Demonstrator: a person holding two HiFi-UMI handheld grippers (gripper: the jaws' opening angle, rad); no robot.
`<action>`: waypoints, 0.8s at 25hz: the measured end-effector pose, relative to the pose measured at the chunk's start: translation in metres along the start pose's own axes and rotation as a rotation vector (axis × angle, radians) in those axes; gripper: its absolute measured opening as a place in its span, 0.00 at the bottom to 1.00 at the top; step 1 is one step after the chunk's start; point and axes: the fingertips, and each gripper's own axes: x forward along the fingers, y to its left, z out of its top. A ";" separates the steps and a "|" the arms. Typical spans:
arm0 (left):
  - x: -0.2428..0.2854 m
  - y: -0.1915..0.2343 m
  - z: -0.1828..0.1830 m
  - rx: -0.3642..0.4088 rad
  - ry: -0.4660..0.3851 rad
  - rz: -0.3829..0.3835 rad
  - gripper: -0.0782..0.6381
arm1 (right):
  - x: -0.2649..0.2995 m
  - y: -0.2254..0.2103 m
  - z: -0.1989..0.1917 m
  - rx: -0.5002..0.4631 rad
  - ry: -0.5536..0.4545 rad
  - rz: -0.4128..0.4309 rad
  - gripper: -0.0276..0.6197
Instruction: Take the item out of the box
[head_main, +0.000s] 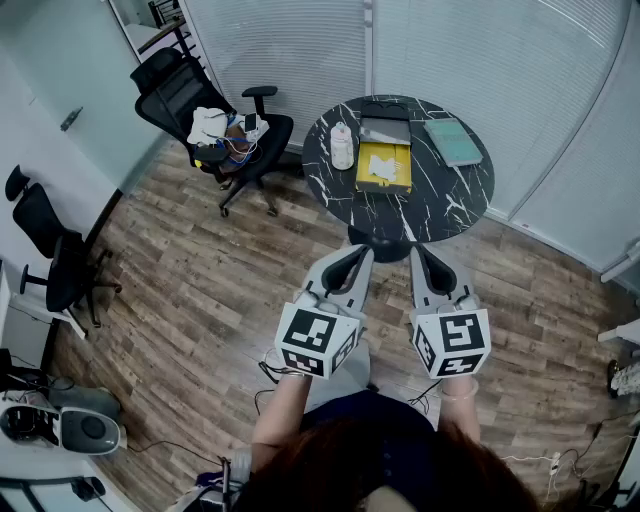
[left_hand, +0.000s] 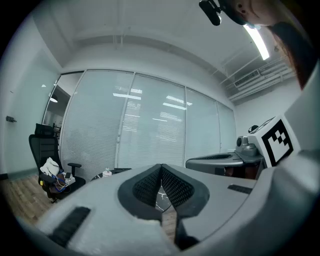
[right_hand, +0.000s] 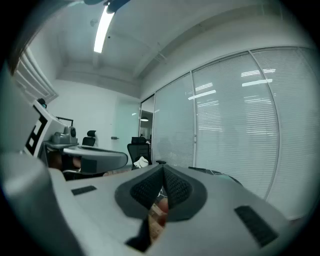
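A yellow open box lies on the round black marble table, with a white item inside it. A grey lid or tray sits just behind the box. Both grippers hang well short of the table, over the wooden floor. My left gripper is shut with nothing between its jaws. My right gripper is likewise shut and empty. Each points toward the table.
On the table stand a white bottle at the left and a green book at the right. A black office chair piled with things stands left of the table; another chair is at the far left. Blinds line the back wall.
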 end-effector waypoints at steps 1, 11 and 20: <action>0.001 -0.001 0.000 -0.001 -0.002 0.000 0.15 | 0.000 -0.001 0.000 0.003 -0.004 0.001 0.08; 0.026 0.013 0.001 0.018 -0.002 0.004 0.15 | 0.021 -0.016 0.001 0.024 -0.011 0.005 0.08; 0.068 0.033 0.009 0.001 -0.018 -0.027 0.15 | 0.060 -0.035 0.006 0.015 -0.015 0.020 0.08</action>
